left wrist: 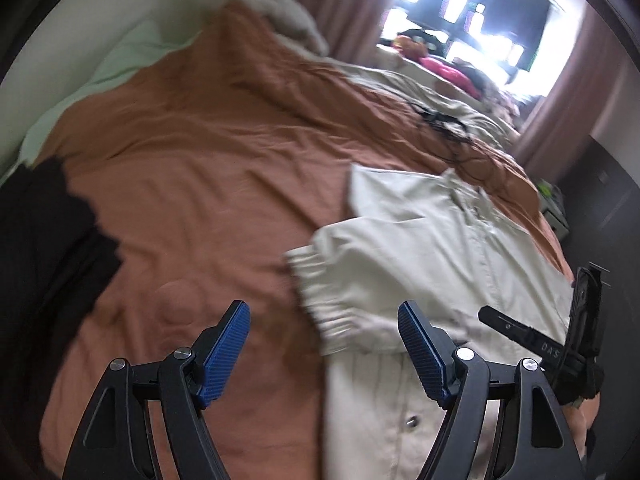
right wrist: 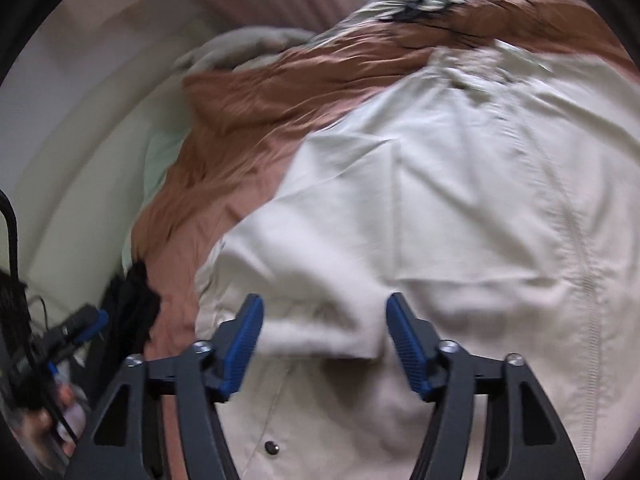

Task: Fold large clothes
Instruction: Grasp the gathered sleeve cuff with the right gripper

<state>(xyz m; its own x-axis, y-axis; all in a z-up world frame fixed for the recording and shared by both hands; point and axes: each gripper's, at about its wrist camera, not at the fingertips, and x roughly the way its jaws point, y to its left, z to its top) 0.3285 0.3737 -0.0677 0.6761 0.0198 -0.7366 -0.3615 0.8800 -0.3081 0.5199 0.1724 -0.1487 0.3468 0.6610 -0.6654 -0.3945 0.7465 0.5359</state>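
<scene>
- Blue ribbed pads of the left gripper (left wrist: 324, 354) fill the bottom of the left wrist view; its jaws stand wide apart with nothing between them, over the seam where the cream jacket (left wrist: 432, 248) meets the rust-brown bedspread (left wrist: 200, 168).
- Right gripper (right wrist: 324, 344) is likewise spread wide and grips nothing; a folded sleeve of the jacket (right wrist: 420, 208) lies below the gap, and whether the pads brush it cannot be told.
- Cream jacket lies spread on the bedspread (right wrist: 240, 128), an elastic cuff (left wrist: 316, 288) folded across its body; its lower hem is cut off by the frame edge.
- Both views are smeared by motion, so the zip and snap buttons are only faintly legible.
- Black garment (left wrist: 44, 240) sits at the left edge, partly out of frame.
- Tangled black cord (left wrist: 440, 120) lies farther up the bed.
- Window (left wrist: 480, 20) is blown out by glare; the clutter on its sill cannot be made out.
</scene>
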